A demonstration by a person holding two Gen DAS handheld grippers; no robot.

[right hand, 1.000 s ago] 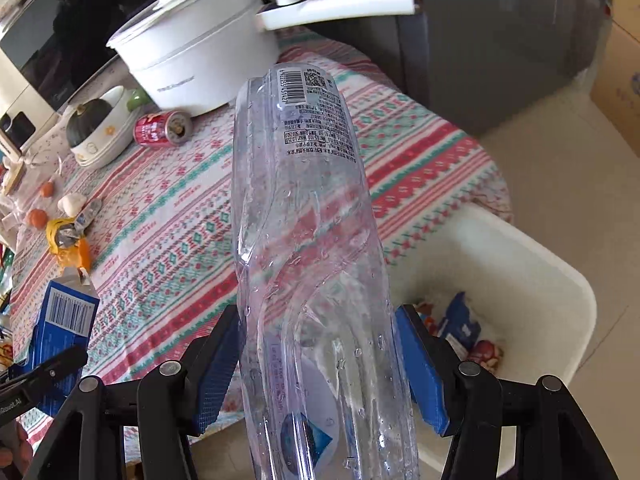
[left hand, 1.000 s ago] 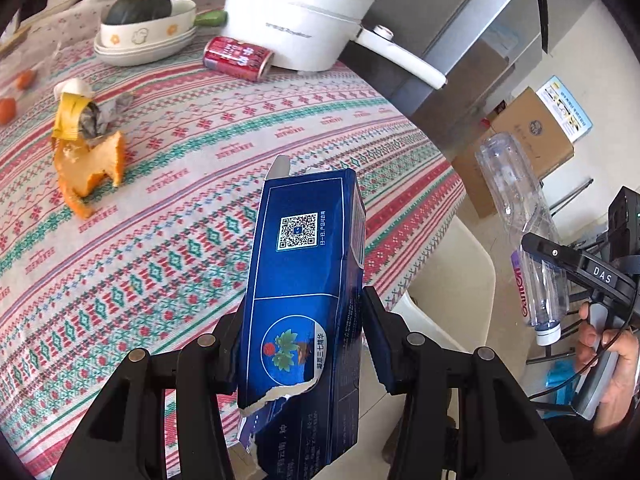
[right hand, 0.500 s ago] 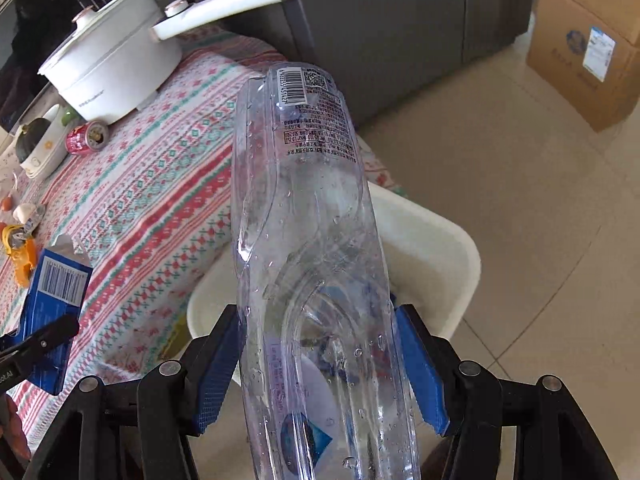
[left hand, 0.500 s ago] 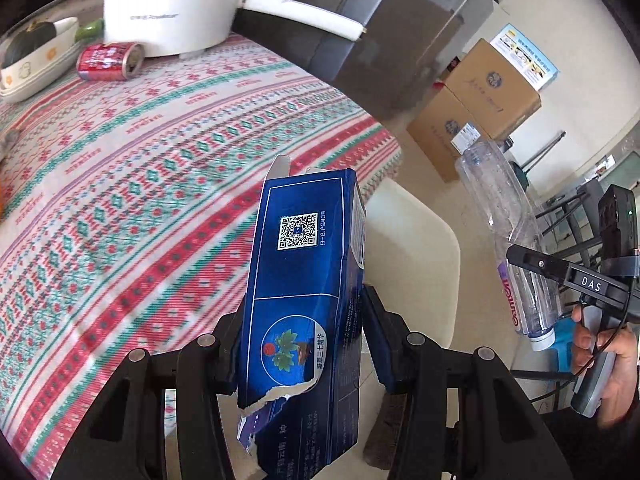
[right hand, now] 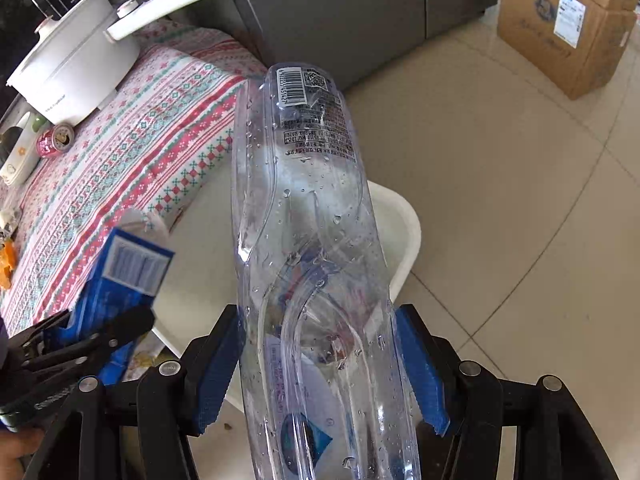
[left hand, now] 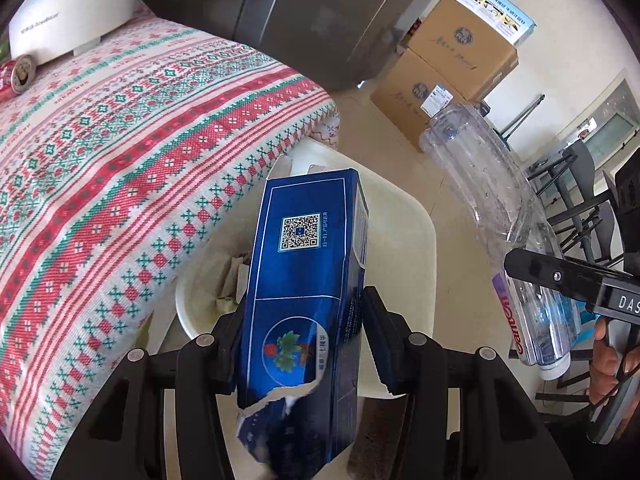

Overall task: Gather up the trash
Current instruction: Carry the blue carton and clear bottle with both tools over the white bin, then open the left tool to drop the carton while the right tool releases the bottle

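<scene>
My left gripper [left hand: 300, 344] is shut on a torn blue carton [left hand: 304, 280] with a QR code, held over the white bin [left hand: 416, 240] beside the table. Some paper scraps lie inside the bin. My right gripper [right hand: 320, 360] is shut on a clear crushed plastic bottle [right hand: 308, 220], base pointing away, also over the white bin [right hand: 404, 224]. In the left wrist view the bottle [left hand: 492, 208] and the right gripper's finger sit at the right. In the right wrist view the carton [right hand: 120, 280] and left gripper show at the lower left.
A table with a red, green and white patterned cloth [left hand: 120, 160] carries a white pot [right hand: 76, 68] with a long handle, a red can [right hand: 56, 140] on its side and orange peel [right hand: 6, 264]. A grey fridge [right hand: 340, 12] and cardboard boxes [left hand: 452, 72] stand on the tiled floor.
Both grippers have moved off the table edge and now hang over the white bin, slightly lower. The carton and bottle stay gripped as before.
</scene>
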